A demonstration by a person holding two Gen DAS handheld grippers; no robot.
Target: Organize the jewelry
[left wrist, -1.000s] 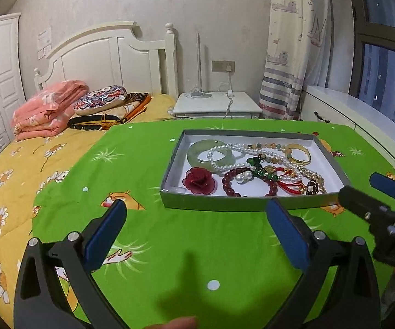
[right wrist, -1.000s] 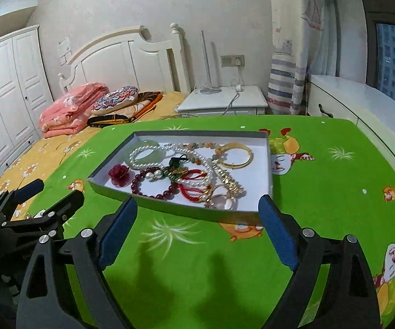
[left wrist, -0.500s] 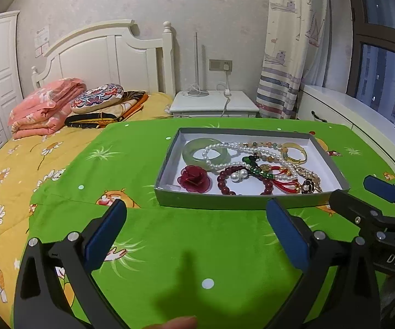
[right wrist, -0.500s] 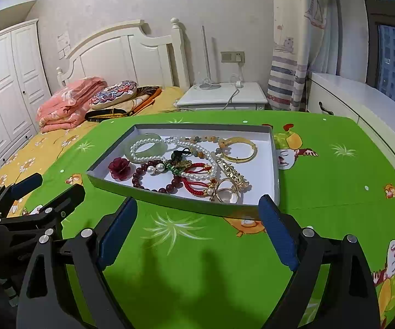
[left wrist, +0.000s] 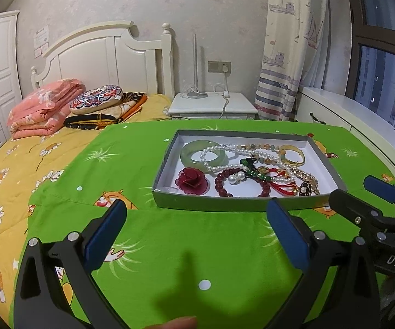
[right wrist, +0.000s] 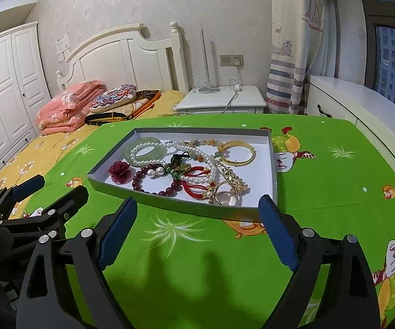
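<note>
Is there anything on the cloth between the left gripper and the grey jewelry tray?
Nothing visible: only bare green cloth lies between the open left gripper and the shallow grey tray.

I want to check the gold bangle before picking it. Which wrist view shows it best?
The right wrist view: the gold bangle lies in full outline on bare tray floor. In the left wrist view the gold bangle looks smaller, flattened, partly crowded by beads.
</note>
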